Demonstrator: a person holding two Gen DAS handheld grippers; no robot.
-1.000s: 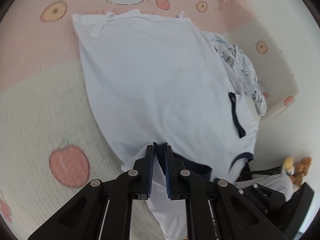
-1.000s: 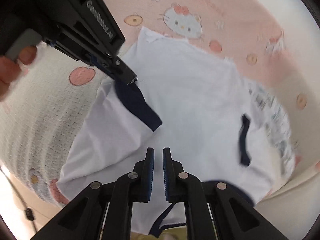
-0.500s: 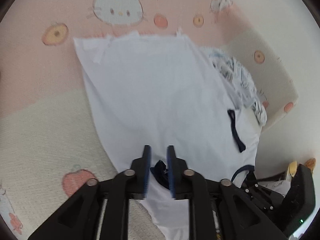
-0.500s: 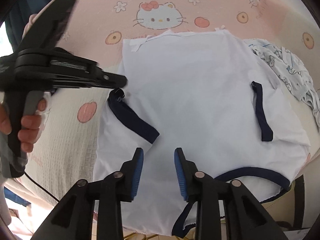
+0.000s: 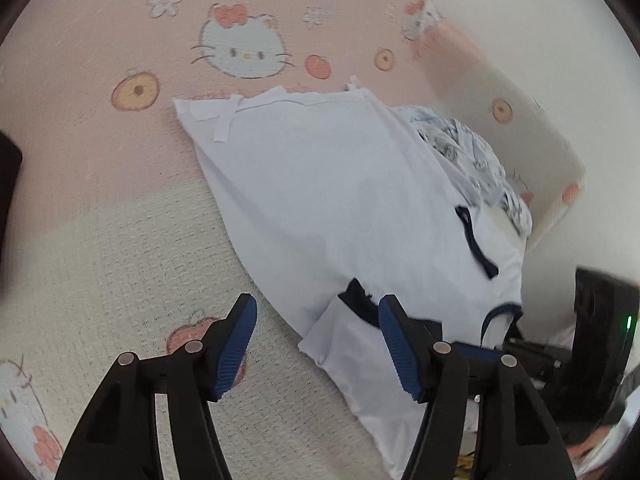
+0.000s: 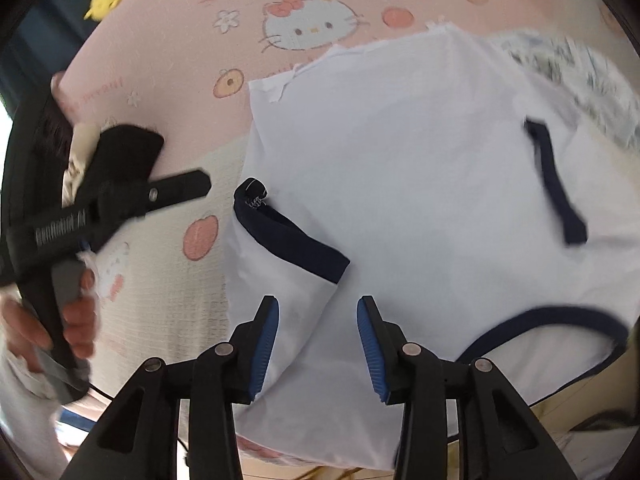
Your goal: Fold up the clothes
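Both grippers, left (image 5: 316, 344) and right (image 6: 316, 350), wide-jawed above white T-shirt (image 6: 400, 160).

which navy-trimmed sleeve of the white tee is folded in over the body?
The sleeve nearer the left tool: its navy cuff lies diagonally on the white t-shirt. The other sleeve's navy cuff sits out at the far side edge.

Both wrist views look down, fairly near; share white shirt (image 5: 340, 200) (image 6: 400, 160), probably bed.

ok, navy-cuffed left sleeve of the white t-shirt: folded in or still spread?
Folded in. The navy-cuffed sleeve lies across the white t-shirt body, and the left gripper is open, off it.
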